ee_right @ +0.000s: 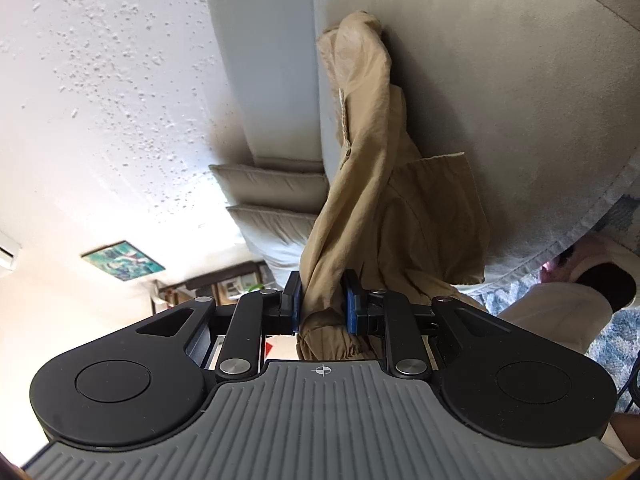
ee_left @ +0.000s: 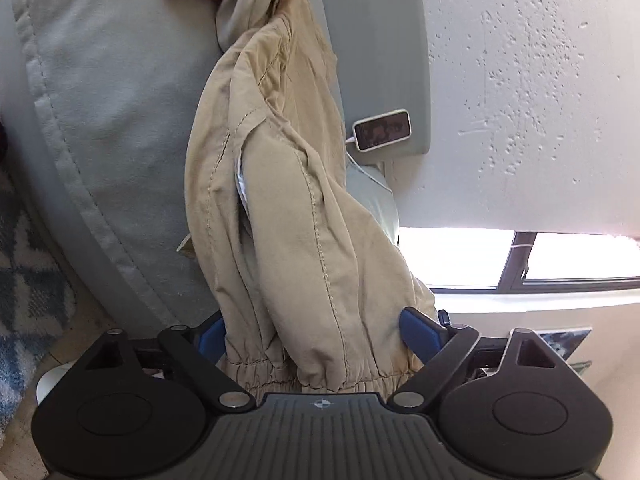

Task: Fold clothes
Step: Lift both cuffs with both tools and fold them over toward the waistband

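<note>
Two grippers work one tan garment (ee_left: 280, 200), which hangs against the grey sofa (ee_left: 100, 100). The right gripper (ee_right: 323, 304) clenches a bunched cuff, bearing the weight; the left gripper (ee_left: 316, 336) stands released around the elastic hem, probably seeking a second hold.

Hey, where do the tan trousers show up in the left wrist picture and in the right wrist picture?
Left wrist: tan trousers run down the middle to the left gripper, waistband between its wide pads.
Right wrist: tan trousers hang centre-right, bunched cloth pinched in the right gripper.
Shared landmark: the grey cushion behind them.
</note>
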Motion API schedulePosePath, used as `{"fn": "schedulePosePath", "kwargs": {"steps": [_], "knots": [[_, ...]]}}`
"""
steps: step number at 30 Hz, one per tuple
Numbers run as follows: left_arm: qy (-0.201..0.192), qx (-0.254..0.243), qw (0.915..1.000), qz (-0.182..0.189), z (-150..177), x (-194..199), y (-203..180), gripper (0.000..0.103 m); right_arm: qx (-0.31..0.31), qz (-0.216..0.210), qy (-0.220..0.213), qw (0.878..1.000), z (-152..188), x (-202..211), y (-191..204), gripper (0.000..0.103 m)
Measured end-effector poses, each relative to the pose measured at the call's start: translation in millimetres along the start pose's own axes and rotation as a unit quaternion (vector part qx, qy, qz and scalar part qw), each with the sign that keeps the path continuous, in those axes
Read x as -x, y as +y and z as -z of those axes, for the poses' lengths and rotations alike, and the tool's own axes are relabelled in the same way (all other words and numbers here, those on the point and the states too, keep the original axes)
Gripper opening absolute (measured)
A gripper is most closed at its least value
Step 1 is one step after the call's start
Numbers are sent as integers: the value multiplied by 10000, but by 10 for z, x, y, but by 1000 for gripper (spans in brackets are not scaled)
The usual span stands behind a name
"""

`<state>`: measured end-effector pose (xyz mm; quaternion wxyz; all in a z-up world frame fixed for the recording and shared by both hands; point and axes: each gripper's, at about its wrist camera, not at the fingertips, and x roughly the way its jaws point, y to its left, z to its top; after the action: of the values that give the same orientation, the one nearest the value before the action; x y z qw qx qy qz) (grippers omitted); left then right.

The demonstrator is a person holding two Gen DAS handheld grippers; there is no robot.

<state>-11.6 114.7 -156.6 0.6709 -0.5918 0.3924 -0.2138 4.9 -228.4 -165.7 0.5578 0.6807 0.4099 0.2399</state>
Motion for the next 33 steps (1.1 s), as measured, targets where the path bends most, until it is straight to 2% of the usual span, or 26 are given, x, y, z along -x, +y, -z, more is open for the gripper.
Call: {"fn": "schedulePosePath", "kwargs": {"steps": [1, 3, 5, 9, 11, 12, 13, 15, 17, 19, 21, 25, 26, 27, 28, 30, 33], "knots": [[117, -40, 9999, -7, -8, -22, -1, 65, 65, 39, -23, 10000, -12, 24, 18, 22], [286, -201, 9994, -33, -19, -42, -22, 29, 300, 244, -55, 9992, -69, 156, 32, 22], [382, -368, 9985, -141, -4, -90, -72, 13, 566, 529, -92, 9970, -110, 216, 87, 22], [180, -228, 9994, 169, -3, 30, -221, 7, 1241, 1276, -101, 9840, -212, 321, 195, 26], [9, 5, 9989, 458, -33, 112, -320, 7, 1656, 1495, -97, 9748, -237, 340, 231, 41], [-73, 38, 9986, 528, -51, 121, -388, 7, 1767, 1520, -120, 9724, -246, 355, 220, 58], [-154, 72, 9981, 598, -69, 130, -456, 7, 1802, 1475, -168, 9724, -253, 375, 192, 76], [-262, 231, 9966, 750, -96, 128, -554, 7, 1662, 1171, -219, 9789, -276, 415, 82, 94], [-337, 407, 9945, 905, -116, 110, -624, 7, 1399, 838, -148, 9865, -298, 446, -54, 95], [-377, 382, 9947, 878, -116, 101, -659, 7, 1143, 597, 9, 9917, -282, 361, -187, 96], [-378, 416, 9950, 825, -102, 89, -650, 7, 886, 347, 89, 9954, -271, 287, -301, 96], [-324, 571, 9959, 620, -49, 98, -538, 7, 516, -413, 271, 9974, -272, 123, -391, 94], [-332, 565, 9966, 501, -44, 134, -515, 7, 592, -333, 397, 9969, -255, 96, -373, 86], [-300, 530, 9977, 301, -36, 168, -500, 7, 679, -231, 515, 9961, -238, 74, -352, 50], [-218, 484, 9986, 56, -17, 193, -488, 7, 840, 34, 556, 9949, -219, 87, -314, 35], [54, 418, 9980, -481, 67, 218, -445, 7, 1080, 470, 467, 9919, -162, 201, -217, 28], [466, 403, 9913, -1161, 185, 211, -335, 7, 1507, 1223, 439, 9800, -24, 376, 19, 26]]}}
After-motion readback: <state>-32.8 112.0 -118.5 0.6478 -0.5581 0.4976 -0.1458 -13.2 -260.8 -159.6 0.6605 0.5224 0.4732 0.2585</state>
